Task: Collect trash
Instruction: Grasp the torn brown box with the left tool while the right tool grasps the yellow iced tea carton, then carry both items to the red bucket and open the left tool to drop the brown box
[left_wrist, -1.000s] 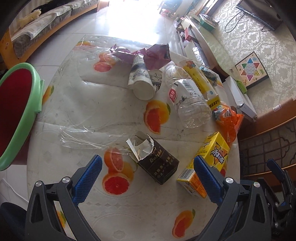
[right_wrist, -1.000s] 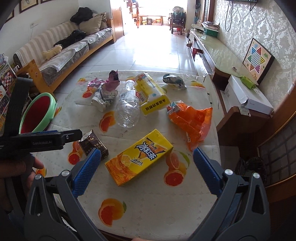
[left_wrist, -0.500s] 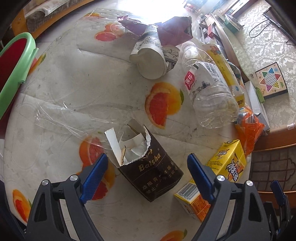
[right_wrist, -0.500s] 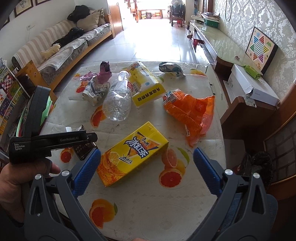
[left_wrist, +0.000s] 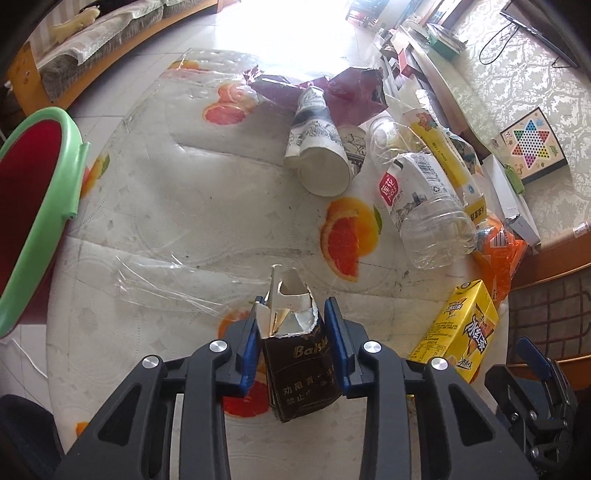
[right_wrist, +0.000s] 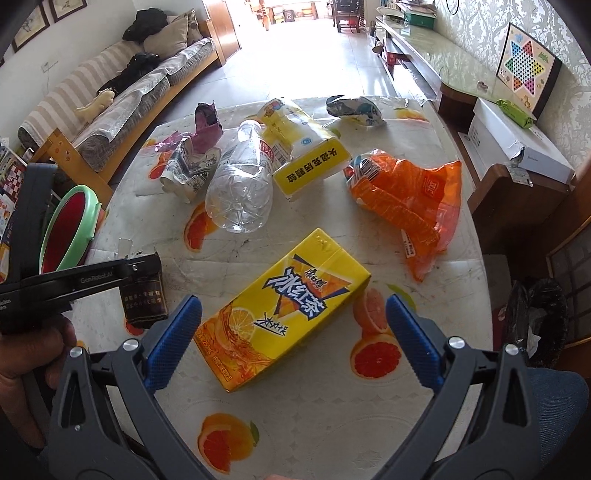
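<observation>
Left wrist view: the left gripper (left_wrist: 293, 343) has its jaws clamped on the torn brown pack (left_wrist: 301, 373) at the worktop's near edge — flimsy card could crumple and slip out. Right wrist view: the right gripper (right_wrist: 293, 339) — jaws apart — hovers over the yellow carton (right_wrist: 284, 310).

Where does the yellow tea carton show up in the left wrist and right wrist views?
Left wrist: yellow tea carton lies at lower right, beside the closed left claw.
Right wrist: yellow tea carton lies at centre, in front of the open right claw.
Shared landmark: the clear plastic bottle lying beyond the carton.
</observation>
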